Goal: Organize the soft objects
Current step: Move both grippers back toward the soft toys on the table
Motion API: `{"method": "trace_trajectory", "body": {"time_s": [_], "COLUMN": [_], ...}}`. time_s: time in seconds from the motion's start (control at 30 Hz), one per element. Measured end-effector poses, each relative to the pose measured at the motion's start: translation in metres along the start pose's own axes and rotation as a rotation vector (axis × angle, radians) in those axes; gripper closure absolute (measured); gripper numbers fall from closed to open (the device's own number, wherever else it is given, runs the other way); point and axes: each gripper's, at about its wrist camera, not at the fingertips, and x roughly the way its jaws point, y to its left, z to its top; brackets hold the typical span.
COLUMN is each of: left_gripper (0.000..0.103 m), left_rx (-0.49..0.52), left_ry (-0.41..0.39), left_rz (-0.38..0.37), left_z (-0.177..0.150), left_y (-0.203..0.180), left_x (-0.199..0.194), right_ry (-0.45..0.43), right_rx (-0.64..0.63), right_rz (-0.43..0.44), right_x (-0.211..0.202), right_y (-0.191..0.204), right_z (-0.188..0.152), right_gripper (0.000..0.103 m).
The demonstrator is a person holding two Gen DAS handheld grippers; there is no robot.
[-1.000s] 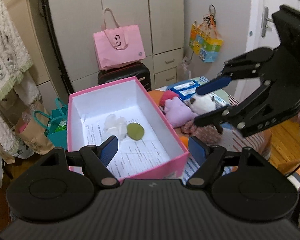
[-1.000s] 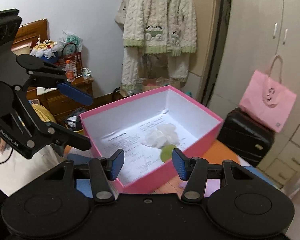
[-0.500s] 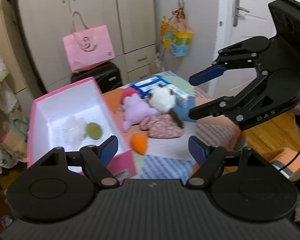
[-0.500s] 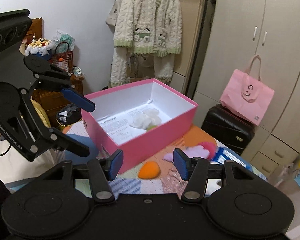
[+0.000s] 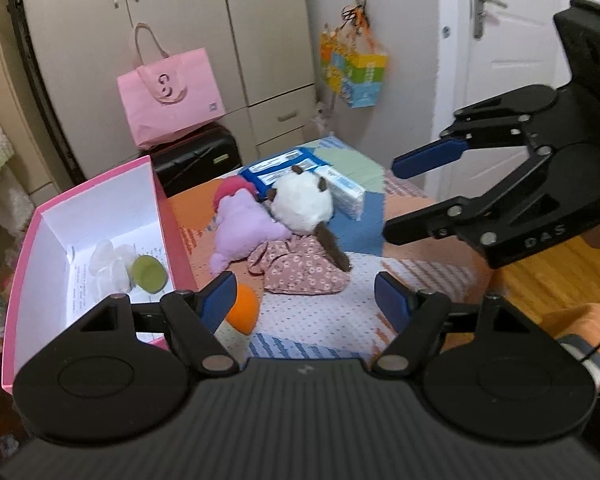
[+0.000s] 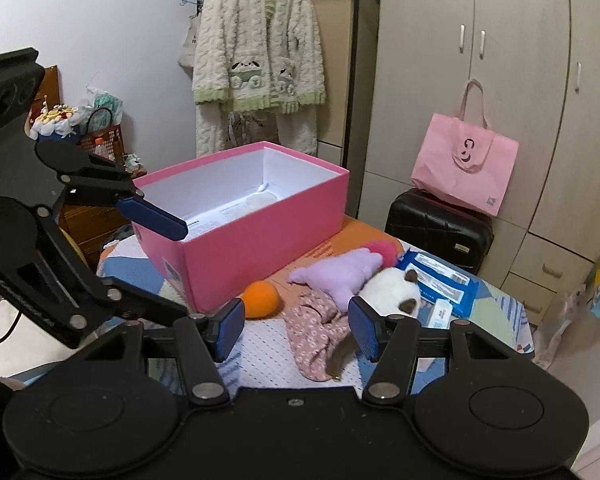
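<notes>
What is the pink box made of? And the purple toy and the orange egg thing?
The pink box looks like stiff cardboard: flat straight walls, sharp corners, matte pink outside and white inside. The purple toy seems to be plush fabric: a fuzzy, lumpy surface that sags on the bed. The orange egg-shaped thing looks smooth and matte, perhaps foam or sponge, though the pictures leave that open.

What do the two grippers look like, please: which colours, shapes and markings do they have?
The left gripper and the right gripper are both matte black, with jointed linkage arms, silver pivot pins and blue finger pads. Each body has round discs and a ribbed top. White letters "DAS" mark the right one's side; a thin black cable hangs nearby.
</notes>
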Motion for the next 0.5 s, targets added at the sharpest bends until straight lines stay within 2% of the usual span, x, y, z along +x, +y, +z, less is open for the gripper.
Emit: {"method": "trace_trajectory", "body": {"time_s": [0.17,0.33,0.4,0.43,0.5], "left_gripper": [0.030,0.036,0.038,0.037,0.038], "left_rx": [0.025,-0.022,-0.059,-0.050,-0.040], "left_ry": [0.007,0.020,-0.009,-0.032,-0.060], "left_rz": [0.112,0.151,0.226,0.273,0.323], "left_z": [-0.005,-0.010,-0.013,-0.015,-0.019], "left_y": [-0.014,-0.021,-0.025,-0.030,-0.037], "left_x": [0.027,0.054,0.063,0.068,0.075], "right_ry": [-0.017,-0.044,-0.050,-0.051,-0.036], "right_rx": [0.042,0.127,0.164,0.180,0.193], "right_rz": [0.042,0.134,0.165,0.180,0.208], "right_x": [0.016,0.036,0.048,0.055,0.072], "right_y": [-0.014,-0.035,-0.043,-0.046,-0.051], "right_z": [-0.012,-0.019,-0.021,-0.022,-0.024], "right_gripper": [0.040,0.041,0.041,0.041,0.047]}}
